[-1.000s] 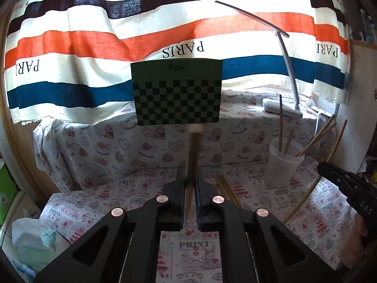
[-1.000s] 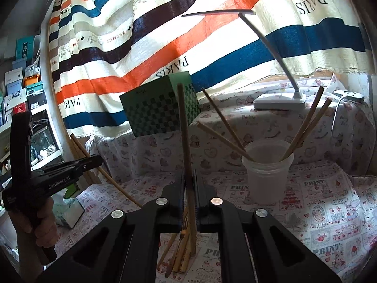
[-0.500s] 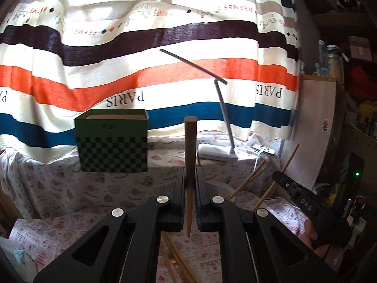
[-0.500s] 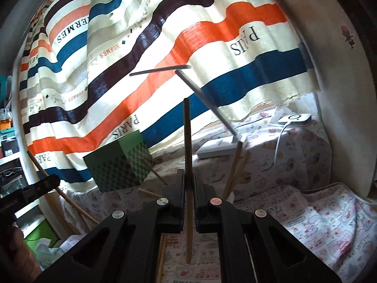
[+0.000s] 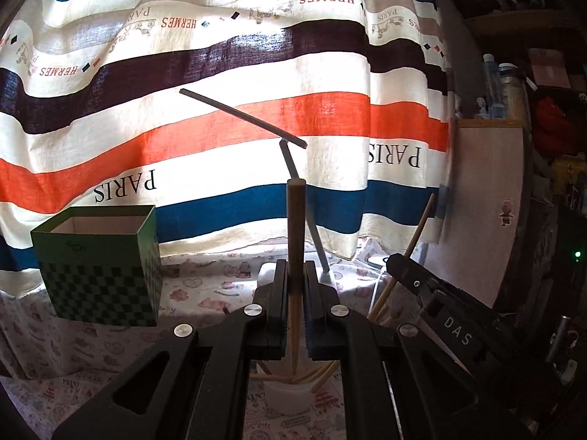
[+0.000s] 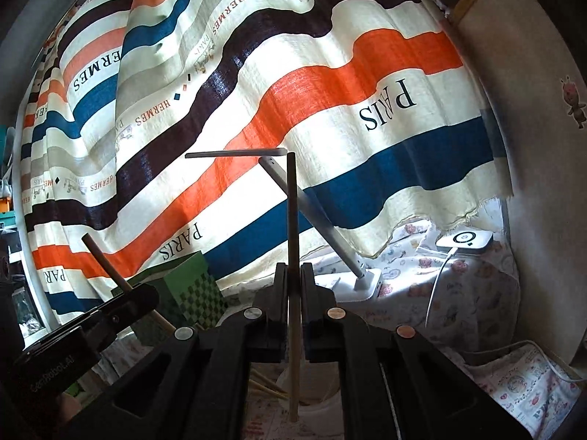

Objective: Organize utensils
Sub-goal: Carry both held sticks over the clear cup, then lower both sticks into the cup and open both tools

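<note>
Chopsticks are held one in each pair of tongs, both upright. The left tongs (image 5: 294,286) are pressed together on a wooden chopstick (image 5: 295,234), its thin end hanging just over the white cup (image 5: 282,398) seen below the jaws. The right tongs (image 6: 293,286) pinch a second chopstick (image 6: 292,220) in the same manner, its lower tip over the cup's rim (image 6: 330,396).

Compared with a second ago, both views have swung upward: the counter (image 5: 36,396) and the loose chopsticks lying on it have dropped largely out of sight, and the cup, formerly well ahead of the jaws, is now directly beneath them. Both sticks have thus been lifted and carried to the cup. Several chopsticks (image 5: 323,372) already lean inside it.

The green checked box (image 5: 99,267) stands apart at the left and is not involved.

It is judged that the carrying step is nearly complete; lowering and release into the cup remain. Fouling on the leaning sticks is a possible risk.
</note>
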Demonstrator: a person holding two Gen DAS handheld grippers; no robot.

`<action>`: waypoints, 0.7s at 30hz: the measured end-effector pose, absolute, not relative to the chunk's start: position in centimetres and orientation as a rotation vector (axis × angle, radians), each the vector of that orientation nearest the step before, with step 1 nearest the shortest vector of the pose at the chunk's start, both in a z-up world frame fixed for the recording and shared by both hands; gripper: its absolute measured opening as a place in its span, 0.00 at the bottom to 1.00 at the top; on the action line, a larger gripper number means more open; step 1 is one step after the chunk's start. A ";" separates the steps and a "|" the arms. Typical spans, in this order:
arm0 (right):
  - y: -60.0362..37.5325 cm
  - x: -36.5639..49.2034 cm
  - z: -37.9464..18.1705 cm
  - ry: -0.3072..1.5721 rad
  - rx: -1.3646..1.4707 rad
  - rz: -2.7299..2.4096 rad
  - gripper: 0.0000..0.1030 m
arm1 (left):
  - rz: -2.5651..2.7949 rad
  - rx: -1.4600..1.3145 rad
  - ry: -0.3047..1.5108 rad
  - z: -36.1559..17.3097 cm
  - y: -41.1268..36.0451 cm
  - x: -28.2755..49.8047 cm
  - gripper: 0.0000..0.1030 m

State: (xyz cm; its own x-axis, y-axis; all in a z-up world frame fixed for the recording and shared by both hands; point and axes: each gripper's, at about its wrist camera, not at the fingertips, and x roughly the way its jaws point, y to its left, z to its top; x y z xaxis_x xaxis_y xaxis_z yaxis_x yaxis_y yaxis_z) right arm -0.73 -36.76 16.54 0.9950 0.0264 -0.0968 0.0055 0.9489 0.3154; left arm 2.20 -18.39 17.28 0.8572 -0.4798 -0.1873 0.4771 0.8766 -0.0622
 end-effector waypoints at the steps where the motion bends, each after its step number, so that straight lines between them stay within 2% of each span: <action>1: -36.5 -0.1 16.5 0.101 0.297 0.004 0.07 | -0.482 -0.012 0.203 16.8 -18.6 2.8 0.06; 7: -35.4 3.7 16.3 0.147 0.169 0.000 0.07 | -0.484 -0.045 0.300 13.5 -19.2 5.8 0.06; 14: -36.1 7.7 13.9 0.347 0.206 0.013 0.07 | -0.492 0.041 0.404 11.1 -20.6 7.9 0.06; 21: -36.4 9.4 13.8 0.432 0.208 0.076 0.07 | -0.502 0.007 0.417 11.1 -20.2 8.7 0.06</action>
